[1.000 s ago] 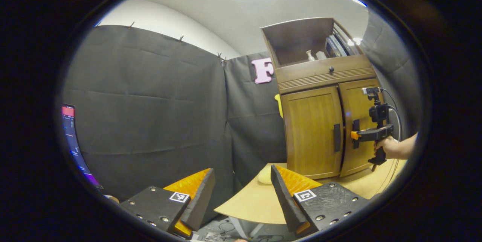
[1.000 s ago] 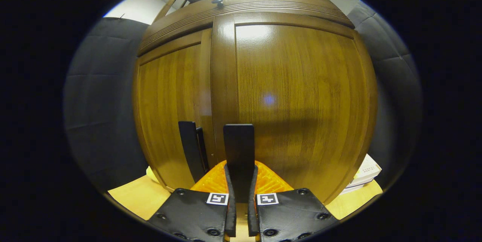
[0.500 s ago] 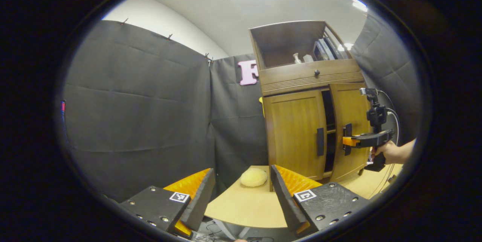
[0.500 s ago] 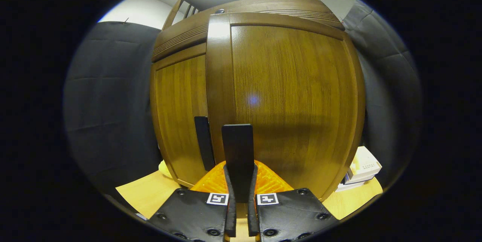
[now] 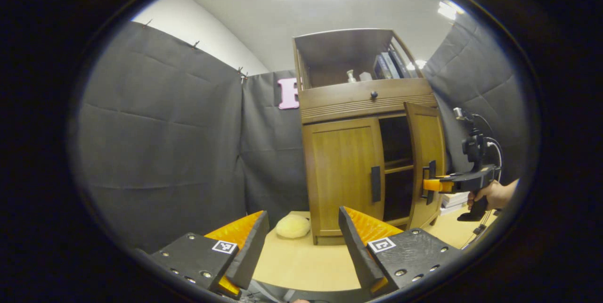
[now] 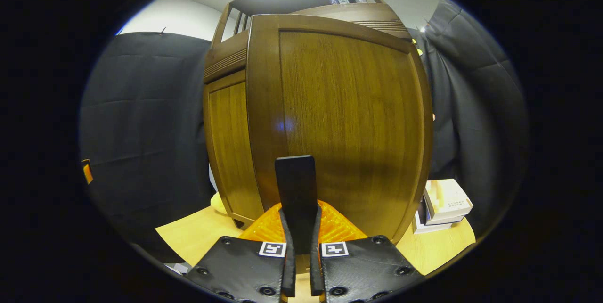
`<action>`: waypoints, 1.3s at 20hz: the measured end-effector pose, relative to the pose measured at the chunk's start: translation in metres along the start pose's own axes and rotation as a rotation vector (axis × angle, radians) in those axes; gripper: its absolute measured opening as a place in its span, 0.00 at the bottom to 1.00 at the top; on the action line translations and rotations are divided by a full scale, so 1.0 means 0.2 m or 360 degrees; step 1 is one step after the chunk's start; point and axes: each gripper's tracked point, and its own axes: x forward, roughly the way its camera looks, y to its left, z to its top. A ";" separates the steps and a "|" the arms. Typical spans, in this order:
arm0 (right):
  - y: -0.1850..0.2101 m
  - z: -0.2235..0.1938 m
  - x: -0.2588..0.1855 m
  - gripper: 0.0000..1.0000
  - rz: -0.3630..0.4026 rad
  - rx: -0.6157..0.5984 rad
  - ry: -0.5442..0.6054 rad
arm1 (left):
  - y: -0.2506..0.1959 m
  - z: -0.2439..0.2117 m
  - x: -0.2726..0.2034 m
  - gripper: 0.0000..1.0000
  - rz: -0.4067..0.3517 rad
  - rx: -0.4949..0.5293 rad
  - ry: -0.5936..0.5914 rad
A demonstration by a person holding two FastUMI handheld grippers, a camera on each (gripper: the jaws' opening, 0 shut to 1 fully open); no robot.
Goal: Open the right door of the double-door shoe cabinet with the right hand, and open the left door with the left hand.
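Note:
The wooden shoe cabinet (image 5: 362, 100) stands on the table in the left gripper view. Its left door (image 5: 341, 176) is closed, with a black handle (image 5: 375, 184). The right door (image 5: 426, 152) stands swung outward, showing dark shelves inside. My right gripper (image 5: 431, 184), held by a hand (image 5: 490, 194), grips that door's handle (image 5: 429, 176). In the right gripper view the right door (image 6: 348, 119) is close ahead, and my right gripper (image 6: 300, 211) is shut on its black handle (image 6: 296, 185). My left gripper (image 5: 302, 212) is open and holds nothing, well short of the cabinet.
A pale yellow soft lump (image 5: 293, 226) lies on the wooden table (image 5: 301, 265) by the cabinet's left foot. A stack of books (image 6: 445, 201) sits on the table right of the cabinet. Black cloth walls surround the booth. Bottles and books fill the top shelf (image 5: 372, 74).
The right door has swung from closed to wide open, pulled by my right gripper. My left gripper has turned toward the cabinet, which now sits nearer the middle of its view.

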 end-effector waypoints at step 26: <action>-0.48 -0.03 -0.56 0.13 -0.0072 -0.0039 0.0038 | -0.02 0.12 0.06 0.83 -0.0360 -0.0006 0.0000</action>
